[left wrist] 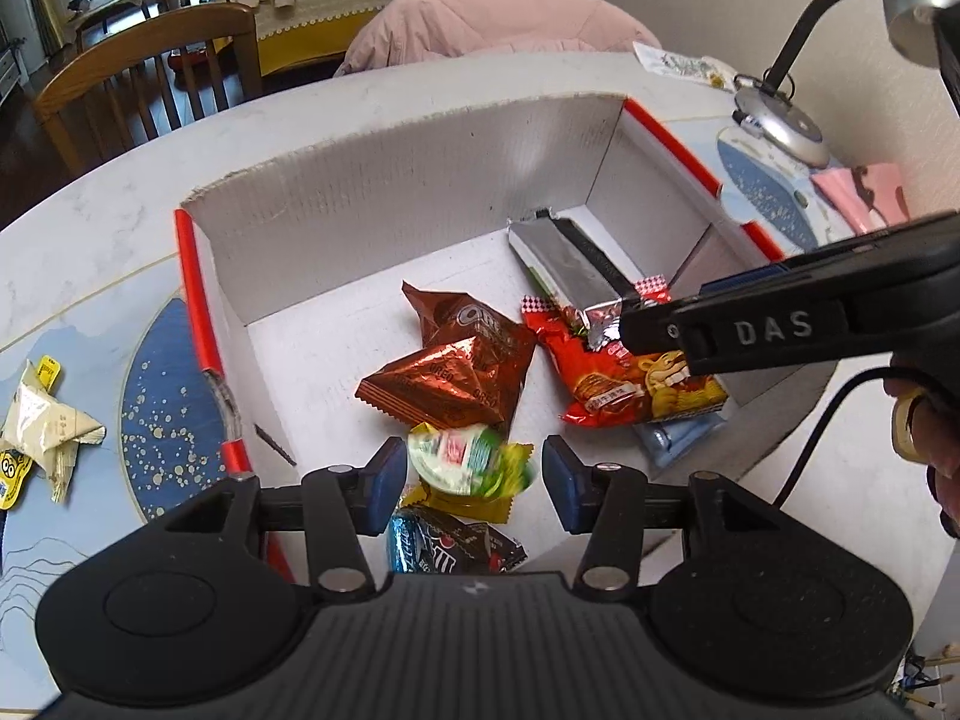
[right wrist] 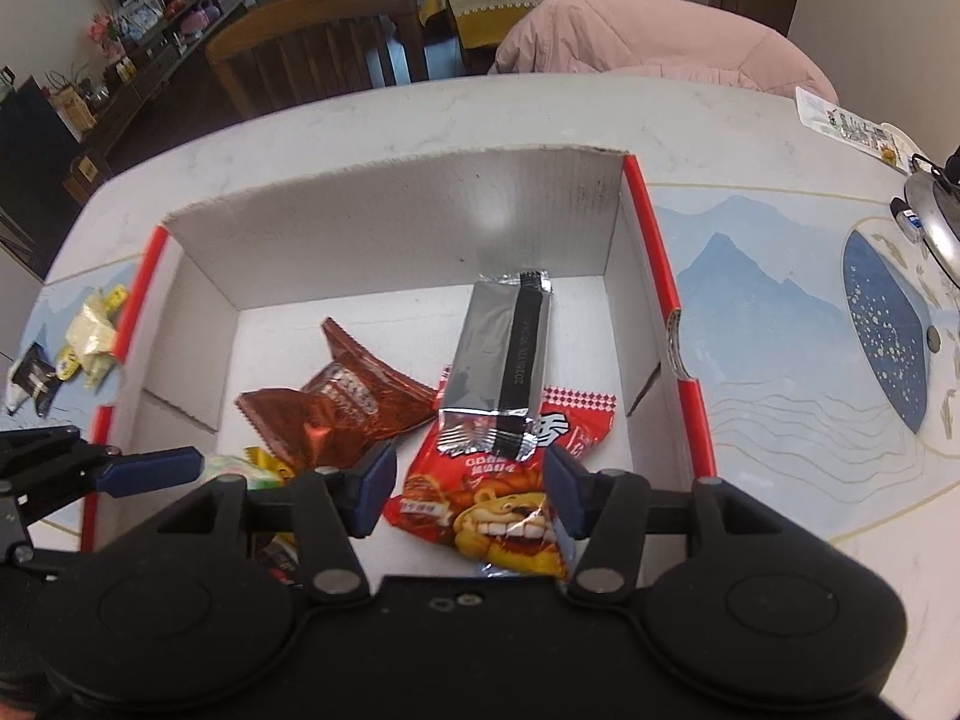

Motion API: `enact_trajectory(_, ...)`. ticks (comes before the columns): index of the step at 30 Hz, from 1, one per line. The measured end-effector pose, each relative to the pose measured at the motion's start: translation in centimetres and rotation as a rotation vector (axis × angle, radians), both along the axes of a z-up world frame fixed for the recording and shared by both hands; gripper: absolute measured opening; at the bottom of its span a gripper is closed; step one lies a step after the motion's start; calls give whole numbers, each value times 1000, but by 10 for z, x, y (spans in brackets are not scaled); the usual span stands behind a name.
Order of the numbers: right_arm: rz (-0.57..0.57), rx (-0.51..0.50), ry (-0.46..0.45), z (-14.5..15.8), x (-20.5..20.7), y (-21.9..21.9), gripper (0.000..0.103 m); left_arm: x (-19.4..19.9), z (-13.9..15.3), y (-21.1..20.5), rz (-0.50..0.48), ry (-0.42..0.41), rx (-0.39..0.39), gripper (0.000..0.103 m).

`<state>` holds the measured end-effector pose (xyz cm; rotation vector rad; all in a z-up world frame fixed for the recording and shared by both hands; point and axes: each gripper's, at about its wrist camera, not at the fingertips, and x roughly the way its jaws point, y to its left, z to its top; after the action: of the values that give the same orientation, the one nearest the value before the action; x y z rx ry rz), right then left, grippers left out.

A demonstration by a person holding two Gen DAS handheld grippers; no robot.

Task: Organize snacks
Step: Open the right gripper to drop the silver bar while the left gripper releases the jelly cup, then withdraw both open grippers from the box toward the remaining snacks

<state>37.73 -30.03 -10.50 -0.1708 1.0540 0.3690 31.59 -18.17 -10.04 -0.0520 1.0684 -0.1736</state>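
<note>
The round table (left wrist: 420, 96), white with blue painted panels, carries an open white cardboard box (right wrist: 384, 222) with red edges; a wooden chair (left wrist: 150, 72) and a pink padded garment (right wrist: 648, 36) stand beyond its far rim.

Inside the box lie the snacks. A red packet printed with a cartoon lion (right wrist: 504, 498) rests at the near right, and a silver foil bar with a black seam (right wrist: 501, 360) lies across its top edge, touching it. Left of these are two brown Oreo packets (left wrist: 456, 372), one overlapping the other. A dark M&M's bag (left wrist: 456, 546) lies at the near wall.

Outside the box, to its left on the table, sit crumpled cream wrappers and small yellow packets (left wrist: 42, 420). A lamp base (left wrist: 780, 120) stands at the far right.

The left gripper (left wrist: 474, 480) hangs over the near part of the box with jaws partly open; a small green-and-white lidded cup (left wrist: 471, 459), blurred, lies between the pads, which do not press on it.

The right gripper (right wrist: 471, 495) hovers over the lion packet, jaws partly open and holding nothing.
</note>
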Motion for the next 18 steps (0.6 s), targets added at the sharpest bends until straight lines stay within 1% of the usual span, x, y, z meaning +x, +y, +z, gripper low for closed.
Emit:
enact_trajectory(4,3,32,-29,15,-13,-2,58,-9,12,6,5,-28,-31,53)
enact_trajectory(9,23,67,-63,33,-32,-1,60,-24,29,14,8,-69,-59,53)
enact_trajectory(13,60,88,-95,47,-49,9,61,-38,44,25,16,-105,-79,54)
enact_trajectory(15,77,98,-110,52,-57,16,67,-46,51,31,18,-124,-87,54)
enact_trajectory(16,85,107,-120,55,-62,20,74,-50,54,35,22,-134,-87,55)
enact_trajectory(17,91,116,-130,58,-66,23,77,-54,57,40,27,-143,-90,56)
enact_trajectory(18,99,121,-137,60,-69,28,78,-58,60,45,33,-151,-94,56)
